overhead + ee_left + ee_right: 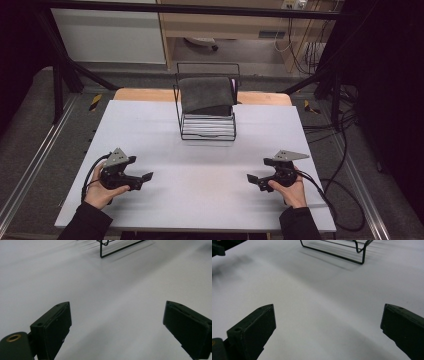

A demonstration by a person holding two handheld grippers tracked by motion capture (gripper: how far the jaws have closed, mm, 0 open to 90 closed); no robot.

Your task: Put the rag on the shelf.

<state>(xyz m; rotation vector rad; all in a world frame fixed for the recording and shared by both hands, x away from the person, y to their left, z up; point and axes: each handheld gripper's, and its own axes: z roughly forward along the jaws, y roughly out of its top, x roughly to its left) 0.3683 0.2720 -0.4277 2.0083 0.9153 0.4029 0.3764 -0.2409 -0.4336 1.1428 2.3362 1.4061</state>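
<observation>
A black wire rack (208, 127) stands at the far middle of the white table (200, 170), with a dark grey cloth (206, 95) draped over its top and white plates stacked inside. My left gripper (145, 180) rests low over the near left of the table, jaws wide apart and empty. My right gripper (251, 180) sits at the near right, pointing inward, also open and empty. In the left gripper view the gripper (117, 322) faces bare table with a rack corner (110, 247) far ahead. The right gripper (328, 325) faces the rack's base (342, 250).
A wooden board (145, 94) edges the table's far side. Black frame posts (57, 65) and loose cables (340, 130) flank the table. Broad bare table surface lies between the grippers and the rack.
</observation>
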